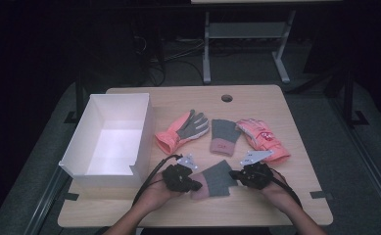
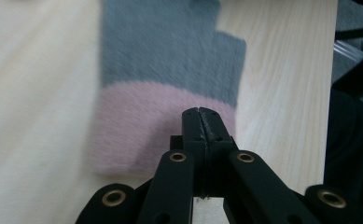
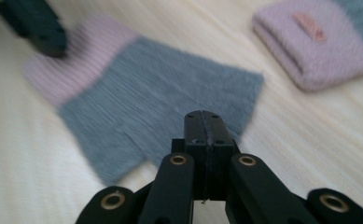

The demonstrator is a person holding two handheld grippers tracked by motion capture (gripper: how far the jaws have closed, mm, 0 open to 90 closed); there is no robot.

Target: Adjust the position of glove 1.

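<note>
A flat knit mitten point(image 1: 216, 178), grey with a pale pink cuff, lies on the wooden table near the front edge. My left gripper point(image 1: 194, 186) is at its pink cuff end. In the left gripper view its jaws point(image 2: 201, 113) are pressed together over the cuff point(image 2: 142, 121), with no fabric visible between them. My right gripper point(image 1: 235, 174) is at the mitten's grey end. Its jaws point(image 3: 201, 115) are also shut, just over the grey edge point(image 3: 160, 102). The left gripper point(image 3: 34, 25) appears in the right gripper view at the far end of the mitten.
A matching folded mitten point(image 1: 223, 137) point(image 3: 314, 42) lies behind. A coral glove with a grey palm point(image 1: 180, 129) sits to its left and a pink patterned glove point(image 1: 264, 139) to its right. An open white box point(image 1: 80, 147) stands at the table's left. A cable hole point(image 1: 226, 98) is at the back.
</note>
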